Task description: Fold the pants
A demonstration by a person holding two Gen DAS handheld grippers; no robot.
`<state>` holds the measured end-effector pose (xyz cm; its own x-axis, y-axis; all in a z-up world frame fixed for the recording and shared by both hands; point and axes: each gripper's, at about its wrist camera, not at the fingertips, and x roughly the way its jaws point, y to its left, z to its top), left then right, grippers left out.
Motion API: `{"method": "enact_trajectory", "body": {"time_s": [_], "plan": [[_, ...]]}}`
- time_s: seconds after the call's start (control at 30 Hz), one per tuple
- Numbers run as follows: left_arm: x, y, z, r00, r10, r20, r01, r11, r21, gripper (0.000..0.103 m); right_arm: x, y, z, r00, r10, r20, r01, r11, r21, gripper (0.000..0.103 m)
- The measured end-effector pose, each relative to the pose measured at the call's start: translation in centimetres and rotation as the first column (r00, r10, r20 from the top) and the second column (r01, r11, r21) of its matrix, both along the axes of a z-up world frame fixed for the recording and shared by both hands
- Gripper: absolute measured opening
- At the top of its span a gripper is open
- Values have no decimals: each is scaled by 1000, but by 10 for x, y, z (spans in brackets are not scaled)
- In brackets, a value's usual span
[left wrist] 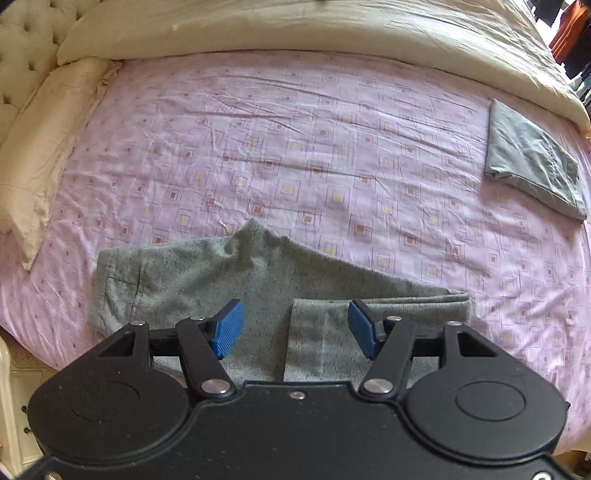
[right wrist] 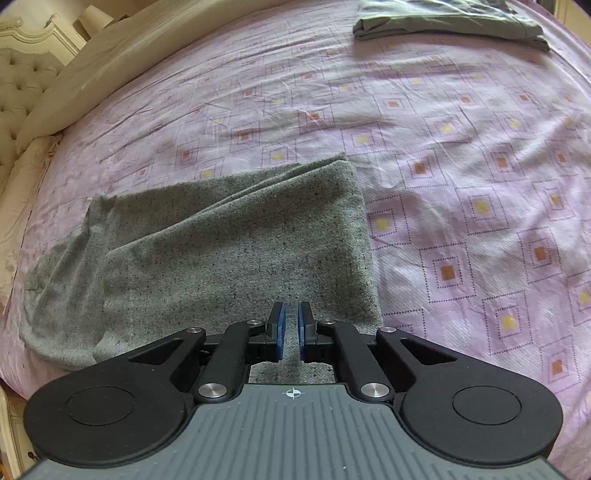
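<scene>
Grey pants lie long axis 9-to-3 under my left tool, wide and empty; right tool is narrow, its hold unclear.

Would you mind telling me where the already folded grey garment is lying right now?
The folded grey garment lies on the pink bedsheet at the far right in the left wrist view, just below the cream duvet.
</scene>
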<state>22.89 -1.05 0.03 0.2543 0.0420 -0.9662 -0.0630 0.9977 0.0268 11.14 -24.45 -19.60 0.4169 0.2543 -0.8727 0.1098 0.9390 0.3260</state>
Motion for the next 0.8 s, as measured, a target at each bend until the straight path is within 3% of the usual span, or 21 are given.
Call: {"method": "enact_trajectory", "body": {"time_s": [0.13,0.43,0.63,0.8], "plan": [[-23,35,-26,1000,-16,17,17,998,-61,65,-7,6,11,998,13,63,-17,998,57,7],[-73,145,-95,997,77,20,-78,994,81,65,-27,32,16,993,-19,113,-3,982,190,7],[-82,210,-112,976,216,7,-216,975,57,65,-27,76,12,993,64,94,-81,978,192,7],[-79,243,-123,970,243,28,-244,969,35,65,-15,123,15,982,165,96,-179,970,162,6]]}}
